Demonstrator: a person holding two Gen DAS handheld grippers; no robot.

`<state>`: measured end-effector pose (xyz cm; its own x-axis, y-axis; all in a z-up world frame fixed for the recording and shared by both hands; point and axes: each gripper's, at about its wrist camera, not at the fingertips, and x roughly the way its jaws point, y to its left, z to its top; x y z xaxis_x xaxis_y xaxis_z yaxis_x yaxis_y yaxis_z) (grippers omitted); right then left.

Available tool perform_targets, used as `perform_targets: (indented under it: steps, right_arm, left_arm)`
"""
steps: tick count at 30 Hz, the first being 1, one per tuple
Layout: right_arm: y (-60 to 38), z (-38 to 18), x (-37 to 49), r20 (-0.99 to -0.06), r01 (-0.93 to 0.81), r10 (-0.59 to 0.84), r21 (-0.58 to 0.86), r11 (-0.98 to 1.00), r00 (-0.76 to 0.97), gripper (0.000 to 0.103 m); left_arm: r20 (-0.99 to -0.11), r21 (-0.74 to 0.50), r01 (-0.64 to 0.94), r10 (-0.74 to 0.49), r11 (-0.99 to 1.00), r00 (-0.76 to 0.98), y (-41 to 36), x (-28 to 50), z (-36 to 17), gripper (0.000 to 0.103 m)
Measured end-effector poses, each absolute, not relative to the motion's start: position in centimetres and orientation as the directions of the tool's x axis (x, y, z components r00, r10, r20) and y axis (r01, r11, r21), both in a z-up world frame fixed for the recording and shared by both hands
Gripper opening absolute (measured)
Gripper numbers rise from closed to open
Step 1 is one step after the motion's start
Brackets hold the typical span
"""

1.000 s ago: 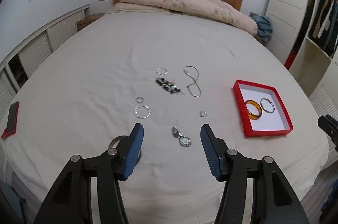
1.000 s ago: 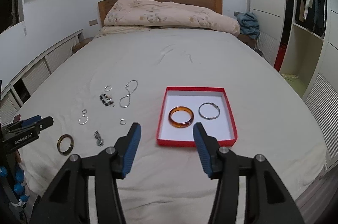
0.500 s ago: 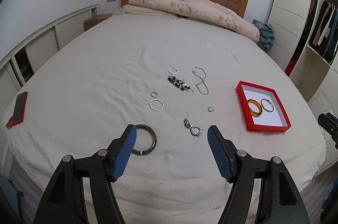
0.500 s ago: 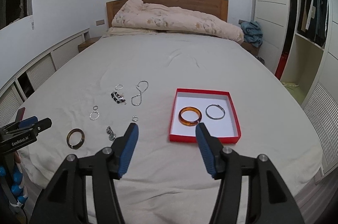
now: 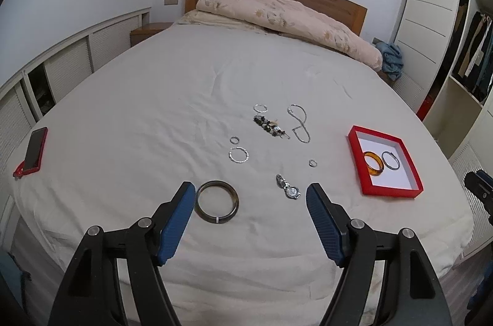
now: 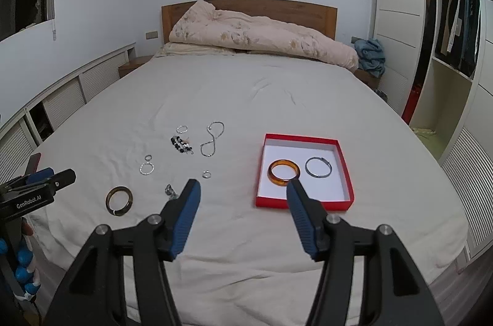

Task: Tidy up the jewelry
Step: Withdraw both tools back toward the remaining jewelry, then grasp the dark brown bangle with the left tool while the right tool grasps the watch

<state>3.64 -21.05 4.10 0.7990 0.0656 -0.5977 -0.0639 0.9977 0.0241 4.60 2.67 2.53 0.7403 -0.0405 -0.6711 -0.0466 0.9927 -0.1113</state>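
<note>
Left wrist view: the left hand-held gripper point(image 5: 251, 196) hangs over the near edge of the bed point(image 5: 154, 116) with its fingers wide apart and nothing between them. A dark bangle point(image 5: 217, 202) lies just ahead of its left finger, a watch point(image 5: 288, 187) ahead toward its right finger. Farther ahead sit hoop rings point(image 5: 238, 155), a beaded bracelet point(image 5: 271, 126) and a chain necklace point(image 5: 299, 122). Off to the right lies the red box point(image 5: 354, 153), holding an amber bangle point(image 5: 374, 163) and a thin silver bangle point(image 5: 390, 160).

Right wrist view: the right hand-held gripper point(image 6: 243, 187) is likewise spread and empty. The red box point(image 6: 303, 204) lies just ahead, with the amber bangle point(image 6: 283, 173) beside its right fingertip. The dark bangle point(image 6: 119, 200) lies far left, near the left hand-held gripper point(image 6: 46, 178).
</note>
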Motion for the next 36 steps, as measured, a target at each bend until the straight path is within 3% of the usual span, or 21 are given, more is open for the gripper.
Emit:
perform_targets:
  steps: [20, 23, 26, 36]
  right_arm:
    - [-20.3, -0.1, 7.0, -0.658, -0.094, 0.111, 0.062, 0.994, 0.745, 0.057]
    - [-20.5, -1.2, 7.8, -0.673, -0.094, 0.121, 0.077, 0.993, 0.73, 0.065]
    - [-20.7, -2.3, 8.8, -0.686, -0.095, 0.133, 0.093, 0.991, 0.716, 0.066]
    - [-19.1, -6.5, 11.7, -0.729, -0.171, 0.238, 0.167, 0.971, 0.641, 0.066]
  left_arm:
    - [-0.728, -0.085, -0.142, 0.036, 0.986, 0.685, 5.0, 6.8, -1.9, 0.075]
    - [-0.742, -0.079, -0.16, 0.05, 0.984, 0.669, 5.7, 7.1, -3.0, 0.075]
    - [-0.763, -0.08, -0.178, 0.055, 0.981, 0.644, 6.6, 7.5, -4.2, 0.075]
    - [-0.828, -0.061, -0.222, 0.075, 0.973, 0.556, 8.6, 10.0, -8.3, 0.066]
